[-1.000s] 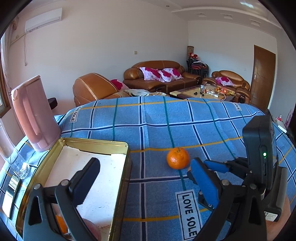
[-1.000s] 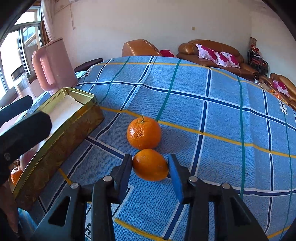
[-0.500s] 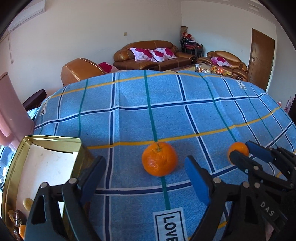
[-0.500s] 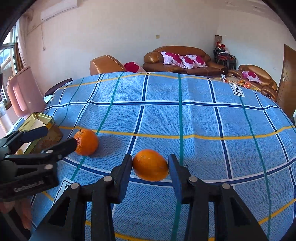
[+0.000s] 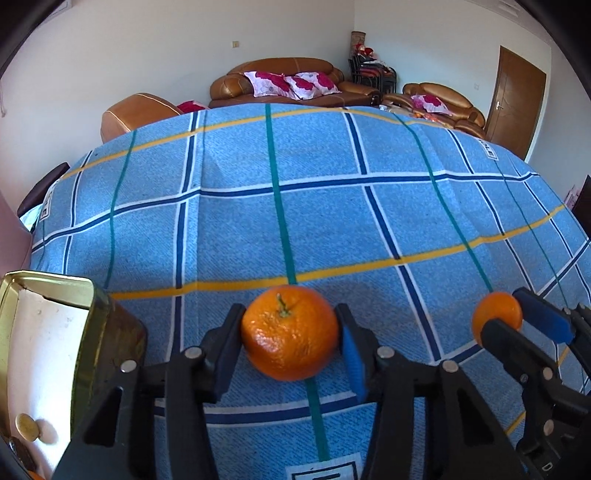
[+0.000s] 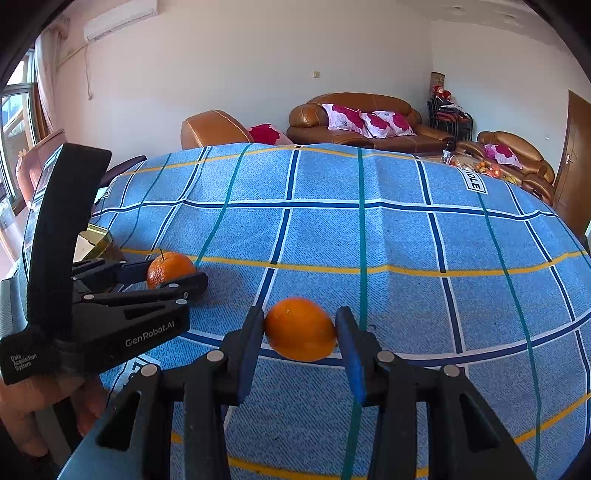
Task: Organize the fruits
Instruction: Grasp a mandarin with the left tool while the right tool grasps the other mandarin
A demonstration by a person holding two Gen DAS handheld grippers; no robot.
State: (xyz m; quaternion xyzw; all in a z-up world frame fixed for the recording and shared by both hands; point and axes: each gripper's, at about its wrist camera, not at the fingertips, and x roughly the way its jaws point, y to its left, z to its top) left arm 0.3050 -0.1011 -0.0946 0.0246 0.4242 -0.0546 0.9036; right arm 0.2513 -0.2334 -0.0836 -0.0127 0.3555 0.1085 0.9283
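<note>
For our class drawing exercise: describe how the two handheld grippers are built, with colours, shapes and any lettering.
Both grippers are black plastic clamps with silver rivets. Each has two fingers, one faced with a blue pad. The left gripper carries a black strap and white lettering, "GenRobot.AI" and "Data Acquisition System". The right gripper shows no lettering here.

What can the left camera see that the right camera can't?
Only the left wrist view shows inside the gold tin, with its white lining. Only the right wrist view shows the air conditioner, the window and a hand under the left gripper. Both show the two oranges, the stemmed orange and the plain orange, each pinched in a gripper, plus the blue checked cloth and brown sofa.
</note>
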